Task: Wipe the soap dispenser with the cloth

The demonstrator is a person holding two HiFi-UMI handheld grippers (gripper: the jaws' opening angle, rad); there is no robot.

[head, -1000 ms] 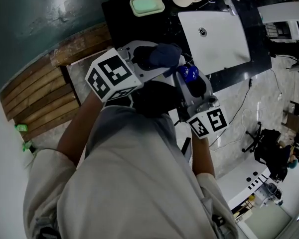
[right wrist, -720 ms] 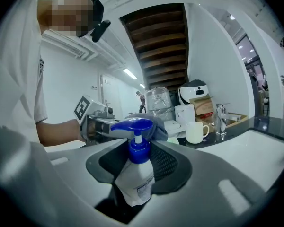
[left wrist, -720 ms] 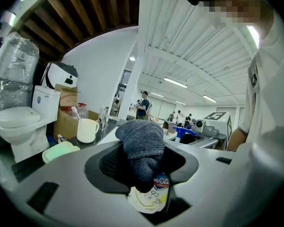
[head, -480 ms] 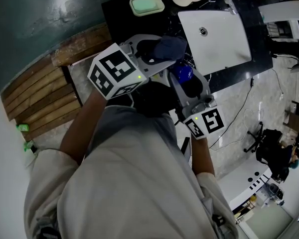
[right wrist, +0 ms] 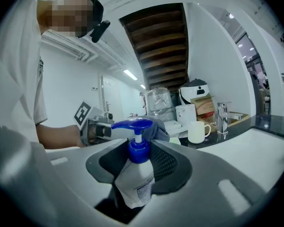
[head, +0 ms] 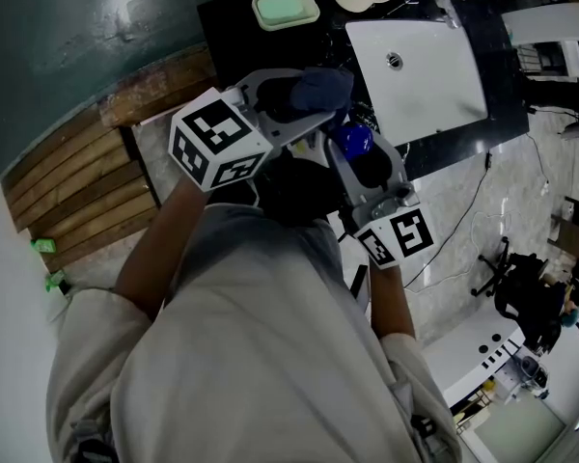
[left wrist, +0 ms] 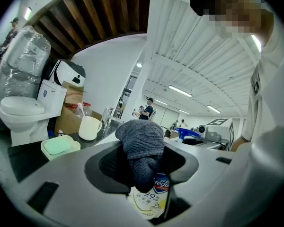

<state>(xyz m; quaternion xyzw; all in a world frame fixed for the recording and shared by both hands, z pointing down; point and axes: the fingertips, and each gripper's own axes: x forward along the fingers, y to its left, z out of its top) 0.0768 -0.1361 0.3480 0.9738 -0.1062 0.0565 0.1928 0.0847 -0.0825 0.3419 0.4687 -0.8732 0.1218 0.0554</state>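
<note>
Up in front of the person's chest, short of the white rectangular sink point(head: 425, 85), the right gripper point(head: 355, 148) was clamped round the white plastic soap dispenser with the blue pump point(right wrist: 135, 174), holding it clear of the counter. The left gripper point(head: 304, 99) was pinched on the dark grey knitted cloth point(left wrist: 139, 143), which was pressed to the bottle's upper part. Wiping looked under way, but how much was done I couldn't tell. The head view gave only the pump top. The left gripper view showed the printed label point(left wrist: 150, 195) under the cloth.

The soap dispenser point(left wrist: 149, 197) label reads partly "egu" and "9.9".
</note>
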